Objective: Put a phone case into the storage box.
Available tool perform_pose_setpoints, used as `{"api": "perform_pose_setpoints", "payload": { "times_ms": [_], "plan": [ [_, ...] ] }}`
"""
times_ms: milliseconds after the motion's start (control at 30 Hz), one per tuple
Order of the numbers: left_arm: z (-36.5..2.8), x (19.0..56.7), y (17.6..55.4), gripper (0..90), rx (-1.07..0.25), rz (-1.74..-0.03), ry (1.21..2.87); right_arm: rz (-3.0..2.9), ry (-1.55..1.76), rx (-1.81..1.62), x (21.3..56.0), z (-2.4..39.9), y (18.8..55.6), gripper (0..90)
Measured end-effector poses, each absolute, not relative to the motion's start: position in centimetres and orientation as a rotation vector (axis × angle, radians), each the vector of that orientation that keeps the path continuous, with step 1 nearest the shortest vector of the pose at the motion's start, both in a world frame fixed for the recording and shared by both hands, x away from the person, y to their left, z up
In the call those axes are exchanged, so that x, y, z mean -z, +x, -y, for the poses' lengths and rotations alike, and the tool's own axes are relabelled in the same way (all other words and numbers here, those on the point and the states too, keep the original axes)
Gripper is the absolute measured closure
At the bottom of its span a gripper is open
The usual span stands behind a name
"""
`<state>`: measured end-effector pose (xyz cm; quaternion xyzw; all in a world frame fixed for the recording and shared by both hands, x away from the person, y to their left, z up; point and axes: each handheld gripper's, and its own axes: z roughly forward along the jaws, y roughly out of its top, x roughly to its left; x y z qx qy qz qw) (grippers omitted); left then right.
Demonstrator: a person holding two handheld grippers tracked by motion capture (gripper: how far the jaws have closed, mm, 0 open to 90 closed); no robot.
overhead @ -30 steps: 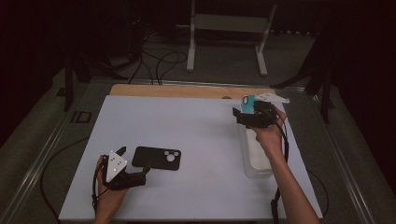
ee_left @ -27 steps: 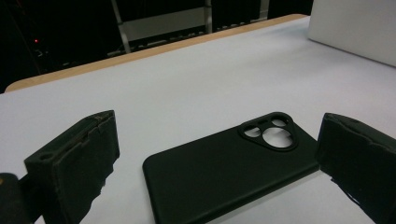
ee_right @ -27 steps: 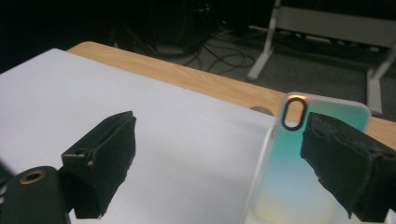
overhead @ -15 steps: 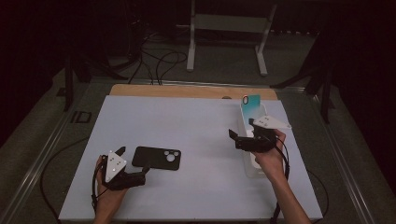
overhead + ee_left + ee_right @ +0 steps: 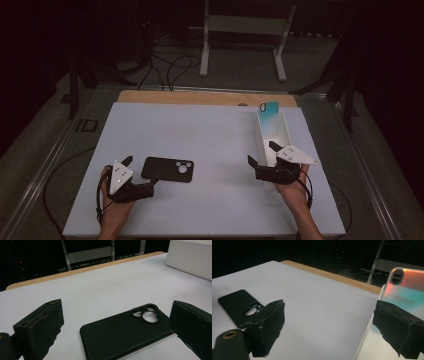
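Note:
A black phone case (image 5: 168, 169) lies flat on the white table top (image 5: 200, 135), camera cut-out to the right. My left gripper (image 5: 141, 175) rests just left of it, open, with the black phone case (image 5: 125, 333) lying between and beyond its jaws. A teal and orange phone case (image 5: 269, 116) leans upright in the far end of a white tray (image 5: 286, 134). My right gripper (image 5: 261, 153) is open at the tray's near end, holding nothing. Ahead of its right jaw stands the teal phone case (image 5: 407, 291), while the black phone case (image 5: 238, 303) lies past its left jaw.
A wooden strip (image 5: 200, 98) runs along the table's far edge. Beyond it stand a white metal frame (image 5: 245, 30) and loose cables (image 5: 170, 65) on the dark floor. The white tray's wall (image 5: 192, 257) appears far right in the left gripper view.
My right gripper has pulled back from the tray's far end toward the near end, leaving the teal phone case standing in the tray. The left gripper has stayed put.

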<state>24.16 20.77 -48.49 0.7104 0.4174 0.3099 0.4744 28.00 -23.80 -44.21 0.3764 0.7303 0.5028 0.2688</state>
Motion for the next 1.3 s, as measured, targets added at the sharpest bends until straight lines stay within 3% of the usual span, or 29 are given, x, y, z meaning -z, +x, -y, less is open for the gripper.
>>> {"api": "perform_pose_setpoints", "payload": {
  "times_ms": [400, 767, 1200, 1300],
  "plan": [
    [-21.2, 46.9, 25.0, 0.8, -0.746, -1.006, 1.736, -1.968, 1.011, -1.383, 45.8, 25.0, 25.8, 11.8],
    [-21.7, 46.5, 28.8, 8.5, -0.694, -1.063, 1.794, -1.946, 1.025, -1.381, 45.9, 25.3, 25.8, 11.9],
    [-21.3, 49.1, 33.3, 81.4, -0.634, -1.107, 1.946, -1.910, 1.038, -1.393, 45.7, 25.9, 25.7, 12.8],
    [-21.2, 49.9, 33.9, 89.5, -0.609, -1.124, 1.976, -1.912, 1.035, -1.396, 45.7, 25.8, 25.7, 12.8]
  ]
}}
